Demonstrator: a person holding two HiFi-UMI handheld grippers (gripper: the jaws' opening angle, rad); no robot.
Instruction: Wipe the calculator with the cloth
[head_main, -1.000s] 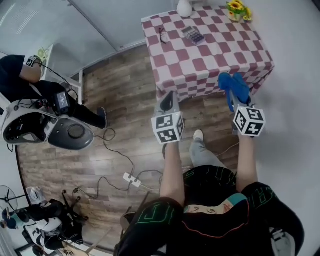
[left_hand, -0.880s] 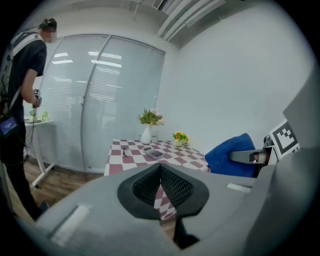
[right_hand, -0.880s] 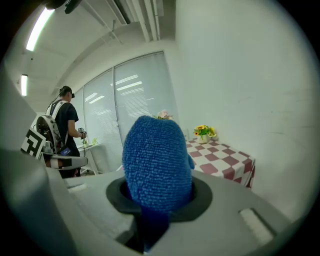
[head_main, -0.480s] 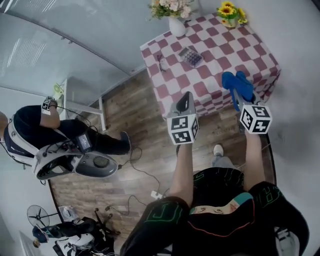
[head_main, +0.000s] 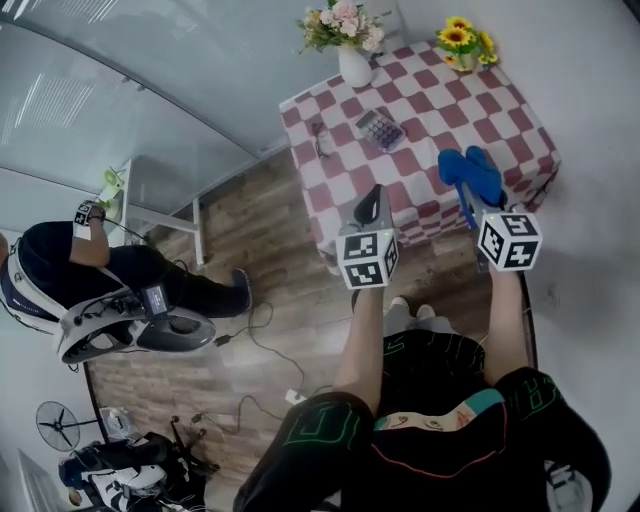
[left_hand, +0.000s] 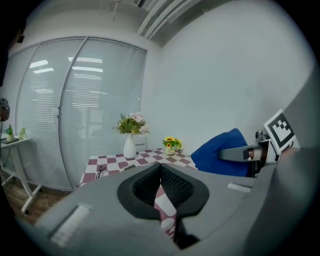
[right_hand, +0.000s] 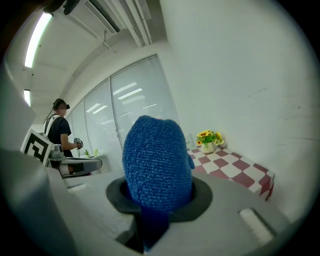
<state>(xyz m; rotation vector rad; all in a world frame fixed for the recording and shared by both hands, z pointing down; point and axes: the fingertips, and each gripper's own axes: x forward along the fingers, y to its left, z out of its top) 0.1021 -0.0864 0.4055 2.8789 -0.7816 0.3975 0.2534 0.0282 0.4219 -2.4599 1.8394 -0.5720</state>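
Observation:
The grey calculator (head_main: 381, 129) lies on the red-and-white checked table (head_main: 480, 110), in its left half. My right gripper (head_main: 468, 190) is shut on a blue cloth (head_main: 470, 172), held over the table's near edge; the cloth (right_hand: 157, 162) bulges out of the shut jaws and fills the right gripper view. My left gripper (head_main: 372, 203) hangs at the table's near left corner, short of the calculator, jaws shut with nothing between them. In the left gripper view the left gripper (left_hand: 160, 172) points at the tabletop (left_hand: 150, 160), and the blue cloth (left_hand: 220, 152) shows at right.
A white vase of flowers (head_main: 352, 62), a sunflower pot (head_main: 462, 42) and a pair of glasses (head_main: 320, 140) share the table. A person in black (head_main: 60, 270) with gear, a white side table (head_main: 150, 190) and floor cables (head_main: 260, 350) are at left.
The table has come closer and more of it shows, with the vase now in view. Both grippers have kept their grip and sit nearer the table's edge.

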